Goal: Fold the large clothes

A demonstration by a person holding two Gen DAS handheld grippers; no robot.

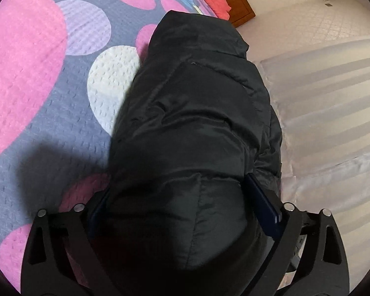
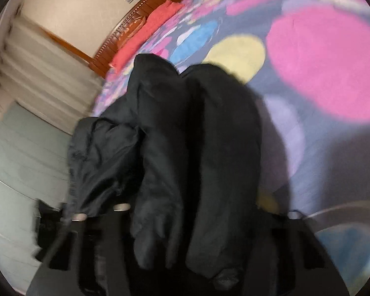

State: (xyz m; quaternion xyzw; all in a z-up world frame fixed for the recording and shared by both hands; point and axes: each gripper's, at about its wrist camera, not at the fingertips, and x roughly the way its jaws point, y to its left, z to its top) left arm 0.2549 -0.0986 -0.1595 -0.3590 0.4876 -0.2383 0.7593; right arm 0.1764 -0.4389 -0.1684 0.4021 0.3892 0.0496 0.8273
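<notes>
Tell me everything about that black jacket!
The jacket is black, puffy and shiny, stitched into quilted panels. It lies bunched on the bed's dotted blanket, near the edge. The left claw has a fat fold between its fingers. In the blurry right view its folds drape over the right claw, hiding the fingers.

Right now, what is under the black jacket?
The black jacket lies over the dotted bedspread, near the bed's edge. The left gripper grips its padding. Anything directly beneath is covered.
</notes>
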